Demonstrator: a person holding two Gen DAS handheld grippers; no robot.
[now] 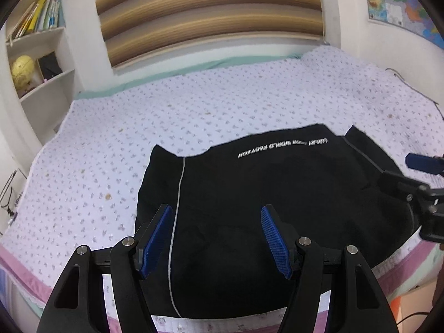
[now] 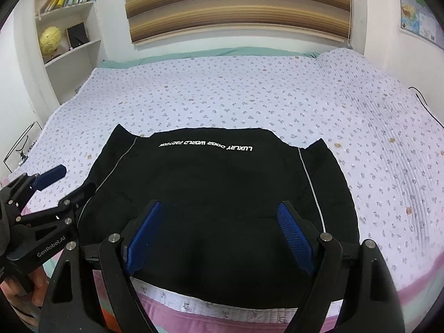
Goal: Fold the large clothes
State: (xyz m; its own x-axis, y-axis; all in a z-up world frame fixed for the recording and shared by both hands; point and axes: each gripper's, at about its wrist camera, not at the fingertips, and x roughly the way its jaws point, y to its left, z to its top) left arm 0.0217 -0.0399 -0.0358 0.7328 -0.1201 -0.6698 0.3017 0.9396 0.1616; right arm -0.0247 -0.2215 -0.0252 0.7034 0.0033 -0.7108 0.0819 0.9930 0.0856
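Though the black top (image 2: 216, 208) already lies as a squat rectangle at the bed (image 2: 374, 166) edge, prob. one more fold left; left gripper (image 1: 216, 238) & right gripper (image 2: 219, 236) both spread, holding nothing.

Even soft indoor light, faint shadows, strong fisheye bending, dark vignetted corners, slightly soft detail

left gripper (image 1: 216, 238): black linkage arms, silver round screws, blue ribbed pads (image 1: 274, 238) | right gripper (image 2: 219, 231): same black frame, silver screws, blue pads (image 2: 294, 233) | left gripper body: white "GenRobot.AI" marking, bare skin of hand (image 2: 20, 291) just below it
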